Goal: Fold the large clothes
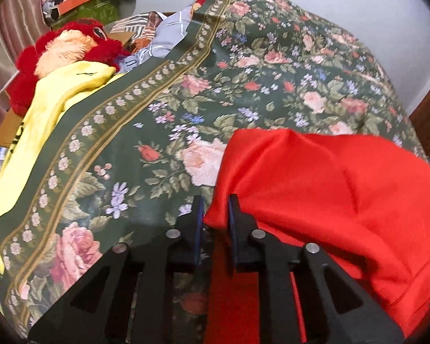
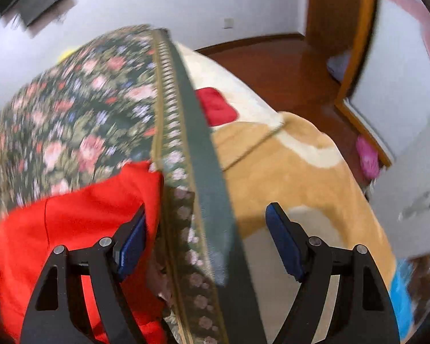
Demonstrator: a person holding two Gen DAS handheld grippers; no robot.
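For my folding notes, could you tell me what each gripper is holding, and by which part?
The left gripper pinches the red garment at its near left edge. The right gripper is open and holds nothing.

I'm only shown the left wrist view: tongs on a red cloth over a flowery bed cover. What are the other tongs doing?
Observer: The right tongs are wide open and hold nothing.
Operator: Are they over the bed as well?
Observer: Yes, the cover's green border runs between their tips.
Operator: Is my red cloth anywhere near them?
Observer: The red cloth lies right beside one finger.
Operator: And on the other side of that border?
Observer: A tan blanket lies there.
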